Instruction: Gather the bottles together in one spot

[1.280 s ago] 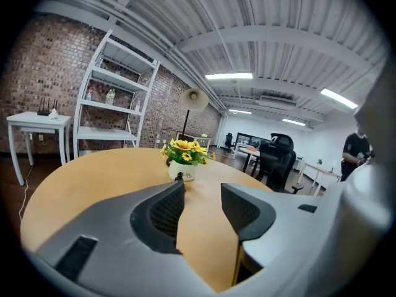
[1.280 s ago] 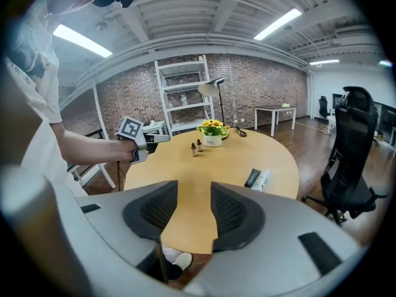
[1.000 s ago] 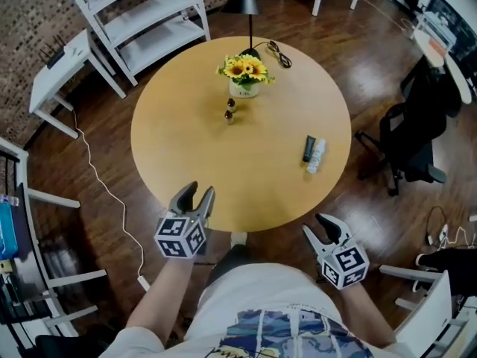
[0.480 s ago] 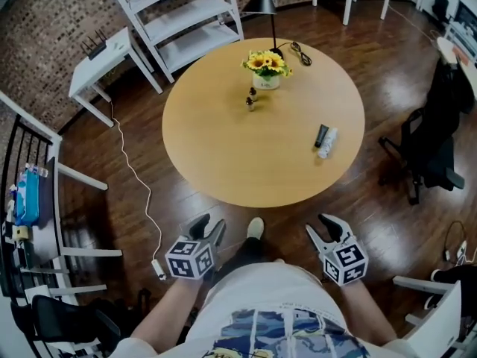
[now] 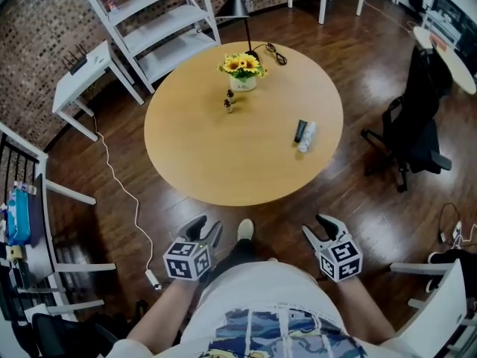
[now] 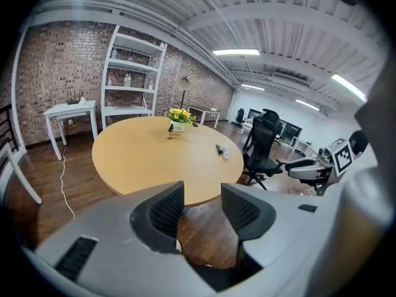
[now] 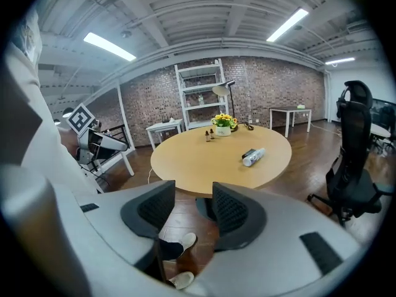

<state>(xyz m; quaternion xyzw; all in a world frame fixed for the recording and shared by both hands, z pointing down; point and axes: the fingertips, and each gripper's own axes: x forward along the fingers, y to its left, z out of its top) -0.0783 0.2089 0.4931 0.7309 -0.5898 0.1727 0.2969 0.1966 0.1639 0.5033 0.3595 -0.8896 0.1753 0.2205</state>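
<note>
1. Your left gripper (image 5: 206,225) hangs short of the round table (image 5: 194,162), jaws apart and empty.
2. Your right gripper (image 5: 319,227) has just been opening its jaws; nothing sits between them.
3. Well ahead of it lie a white bottle (image 5: 306,137) and a black bottle (image 5: 299,130), side by side.
4. Farther ahead of the left gripper, two small bottles (image 5: 228,104) stand by sunflowers (image 5: 242,66).

two small bottles (image 5: 228,104) beside the flowers (image 5: 241,66) too small to tell apart, labels on the lying bottles (image 5: 303,134) unreadable, white shelf (image 5: 160,22) and lamp (image 5: 232,7) cut off by the top edge
</note>
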